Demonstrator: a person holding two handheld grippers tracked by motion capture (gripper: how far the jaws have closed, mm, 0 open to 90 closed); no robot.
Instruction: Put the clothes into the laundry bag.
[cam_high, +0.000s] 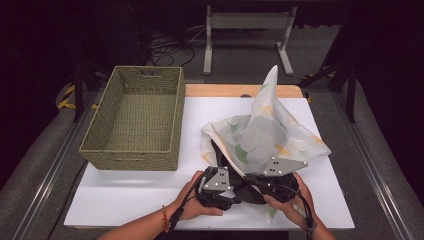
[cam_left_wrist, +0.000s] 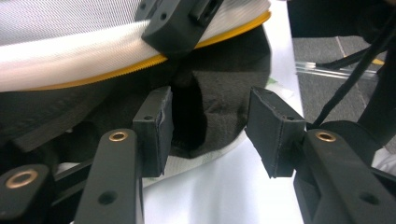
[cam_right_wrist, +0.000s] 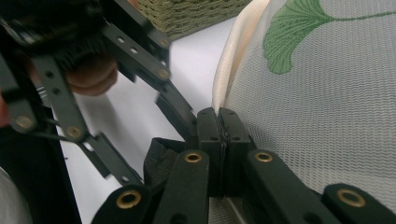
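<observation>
A white mesh bag (cam_high: 265, 130) printed with green and yellow leaves stands up in a peak on the white table. A dark garment (cam_high: 250, 192) lies in its mouth at the near edge. My right gripper (cam_right_wrist: 223, 135) is shut on the bag's cream rim (cam_right_wrist: 229, 70) and holds it up. In the high view it sits at the bag's near side (cam_high: 257, 182). My left gripper (cam_left_wrist: 210, 135) is open, its pads on either side of a fold of the dark garment (cam_left_wrist: 219, 107) without pressing it. The bag's yellow-trimmed edge (cam_left_wrist: 116, 70) runs just above.
An empty woven basket (cam_high: 130, 160) stands on the table's left half, near the far edge. Bare white tabletop (cam_high: 125, 200) lies in front of it. A metal stand (cam_high: 247, 22) and cables are on the floor beyond the table.
</observation>
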